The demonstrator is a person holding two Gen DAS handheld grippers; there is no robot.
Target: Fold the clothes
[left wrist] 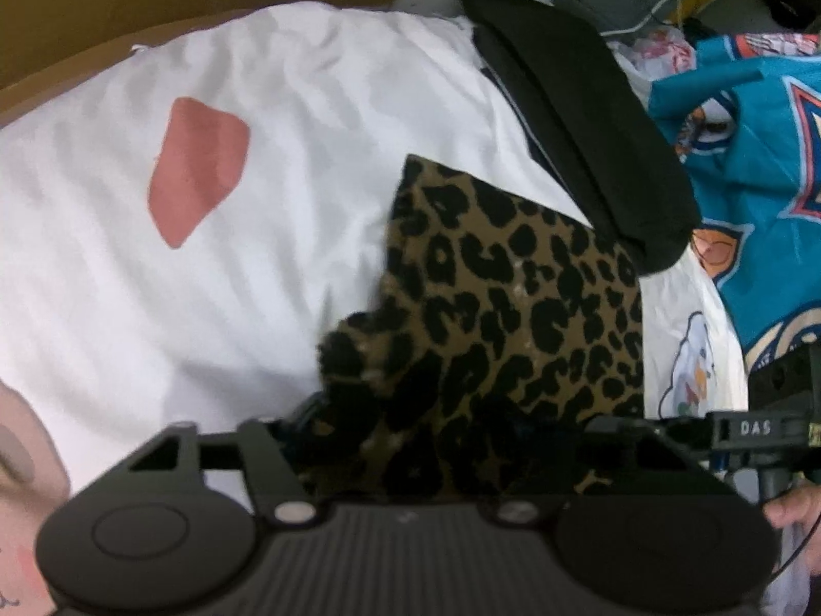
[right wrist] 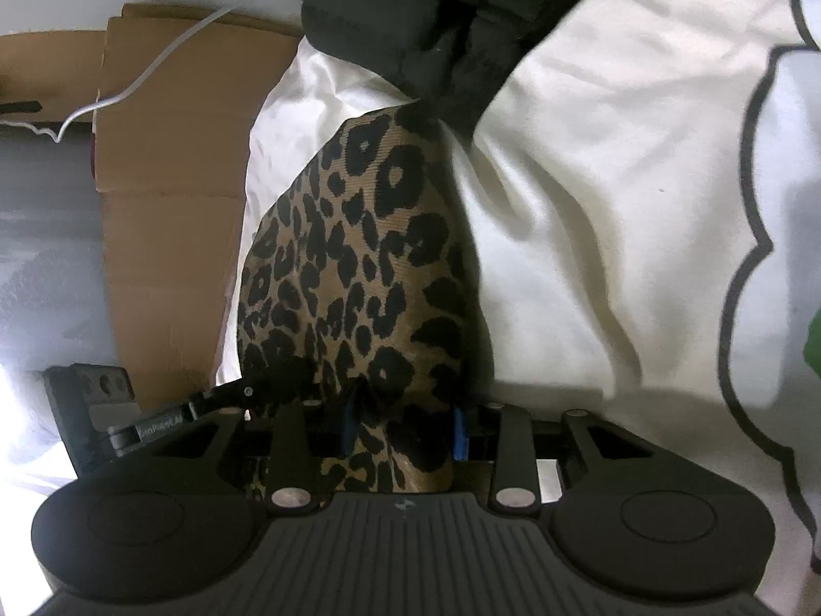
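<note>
A leopard-print garment point(left wrist: 513, 282) lies bunched on the white bedding point(left wrist: 154, 308), and its near end is heaped over my left gripper point(left wrist: 436, 431). That heap hides the fingertips. In the right wrist view the same garment point(right wrist: 359, 256) rises in a ridge toward my right gripper point(right wrist: 404, 428). A thick fold of it sits pinched between the blue pads point(right wrist: 459, 434). The right gripper point(left wrist: 754, 428) also shows at the right edge of the left wrist view. The left gripper point(right wrist: 226, 398) touches the garment's left side in the right wrist view.
A folded black garment point(left wrist: 580, 118) lies just beyond the leopard one. A teal jersey point(left wrist: 744, 154) and a white printed piece point(left wrist: 687, 354) lie to the right. A pink patch point(left wrist: 197, 169) marks the bedding. Cardboard point(right wrist: 169, 205) and a white cable point(right wrist: 154, 66) lie at the bed's edge.
</note>
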